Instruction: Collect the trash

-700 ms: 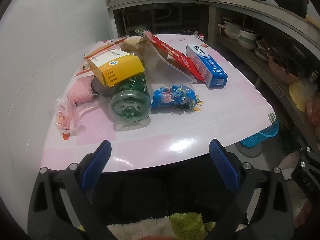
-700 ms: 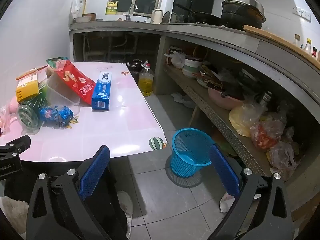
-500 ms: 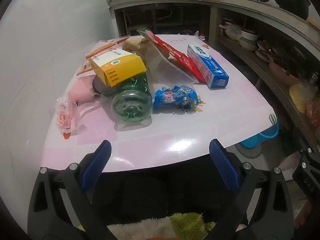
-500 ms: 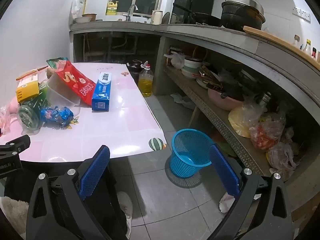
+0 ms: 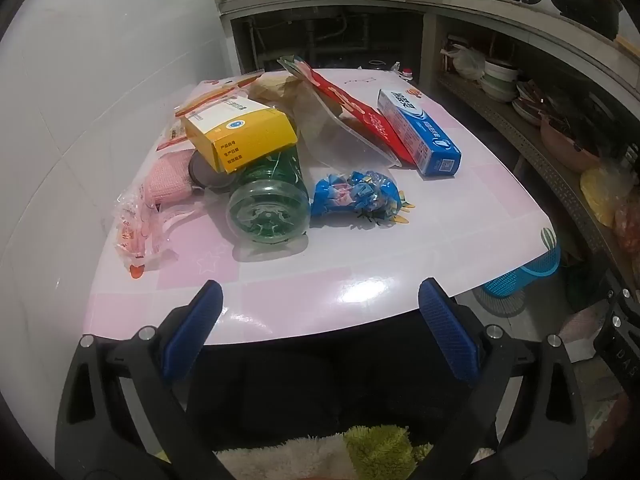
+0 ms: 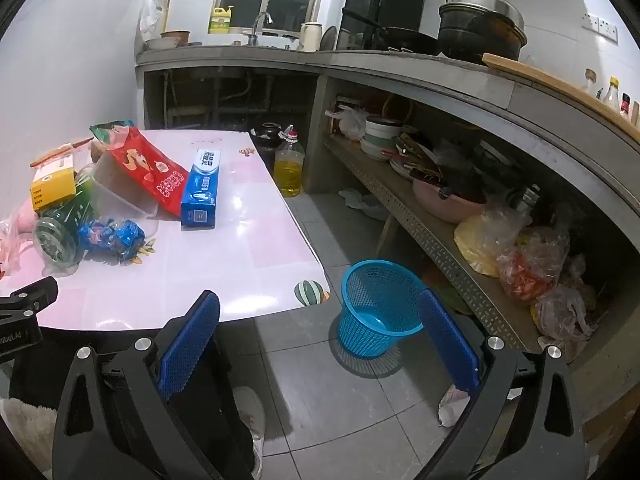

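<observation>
Two grippers, both with jaws spread as wide as they go and nothing between them: your left gripper point(image 5: 320, 328) hangs over the near edge of the pink table point(image 5: 400, 264), tilted down at the litter, and your right gripper point(image 6: 320, 344) looks past the table's corner toward the floor. Neither touches anything, so judge this as the start, with every piece of trash still to be collected.

Take the table as your landmark. The trash sits heaped on its far left part, against the wall side, probably dumped there as one pile. Nearest the table's front edge lies the green plastic bottle point(image 5: 268, 204), on its side with its base toward you; a yellow box point(image 5: 240, 136) leans on top of it. Just right of the bottle, touching or nearly so, is a crumpled blue wrapper point(image 5: 356, 196). Left of the bottle lie a pink pouch point(image 5: 166, 178) and a clear wrapper with orange print point(image 5: 136, 232). Behind the bottle a clear plastic container point(image 5: 340, 140) props up a red snack bag point(image 6: 152, 168), and right of that a blue toothpaste box point(image 5: 420, 132) lies flat. The blue basket point(image 6: 376, 308) stands on the floor just off the table's right front corner, upright and seemingly empty, handy as the bin.

Writing: the yellow box and the toothpaste box carry Chinese print too small to read, and the toothpaste box end shows a QR code
</observation>
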`<state>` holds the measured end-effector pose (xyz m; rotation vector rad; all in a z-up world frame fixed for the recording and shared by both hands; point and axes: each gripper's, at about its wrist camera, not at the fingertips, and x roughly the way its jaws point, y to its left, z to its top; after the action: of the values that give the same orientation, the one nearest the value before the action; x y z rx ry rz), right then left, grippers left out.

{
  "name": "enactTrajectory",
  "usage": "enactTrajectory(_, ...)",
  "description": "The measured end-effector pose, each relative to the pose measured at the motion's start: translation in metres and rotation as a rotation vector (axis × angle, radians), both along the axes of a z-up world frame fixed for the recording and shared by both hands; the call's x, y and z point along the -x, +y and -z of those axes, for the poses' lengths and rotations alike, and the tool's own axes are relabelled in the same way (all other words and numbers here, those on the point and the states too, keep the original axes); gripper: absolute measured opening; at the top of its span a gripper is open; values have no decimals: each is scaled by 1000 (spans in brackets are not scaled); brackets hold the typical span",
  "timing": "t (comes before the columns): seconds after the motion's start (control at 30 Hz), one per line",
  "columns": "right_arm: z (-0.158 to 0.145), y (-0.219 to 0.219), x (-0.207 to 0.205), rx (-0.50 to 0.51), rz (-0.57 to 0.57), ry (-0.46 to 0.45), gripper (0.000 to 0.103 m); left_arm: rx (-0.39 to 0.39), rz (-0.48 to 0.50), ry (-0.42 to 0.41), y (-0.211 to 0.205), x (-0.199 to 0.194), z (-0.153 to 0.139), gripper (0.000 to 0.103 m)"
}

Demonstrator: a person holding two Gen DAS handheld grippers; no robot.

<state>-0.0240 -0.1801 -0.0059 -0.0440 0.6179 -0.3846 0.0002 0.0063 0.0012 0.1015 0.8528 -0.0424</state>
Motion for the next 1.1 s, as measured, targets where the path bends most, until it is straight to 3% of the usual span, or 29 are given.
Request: enactTrajectory(1.1, -8, 1, -2, 7, -1, -10, 97, 4, -3, 2, 1, -1, 1, 94)
